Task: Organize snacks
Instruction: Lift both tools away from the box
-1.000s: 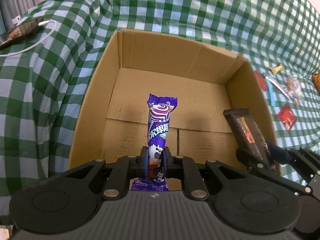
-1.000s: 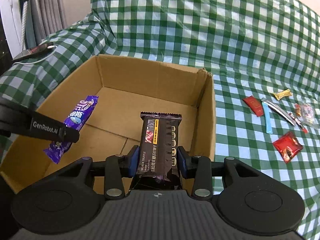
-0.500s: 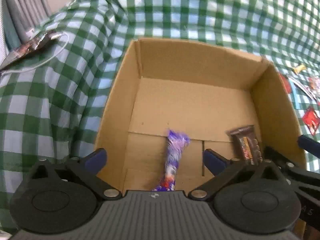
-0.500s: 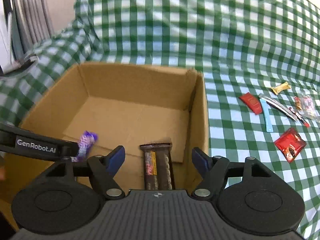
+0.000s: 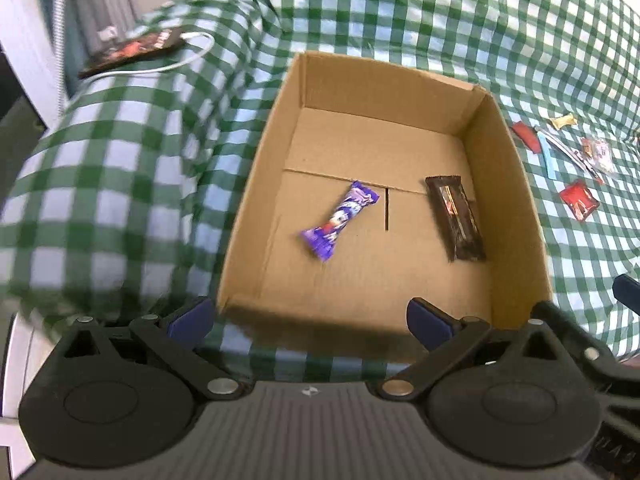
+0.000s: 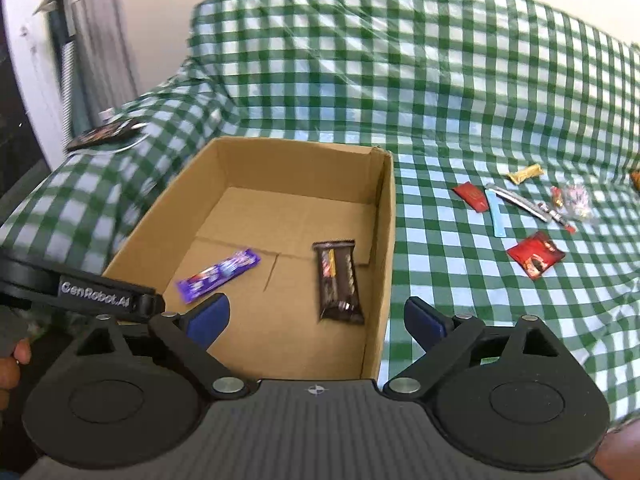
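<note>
Green-checked cloth covers our desk (image 6: 460,312). We hold both grippers back of the cardboard box (image 5: 516,208): left gripper (image 5: 310,318) and right gripper (image 6: 316,316) spread wide, empty. A second ago each pinched a snack upright; now the purple candy bar (image 5: 339,220) lies diagonally on the box floor, the dark truffle bar (image 5: 456,218) lengthwise along the right wall.

The cardboard box (image 6: 384,216) is open on top; a purple snack (image 5: 340,220) and a dark bar (image 5: 456,218) lie well apart on its floor, bare cardboard between and beyond them. Loose snacks (image 6: 536,256) clutter the checked cloth (image 6: 440,92) right of the box
</note>
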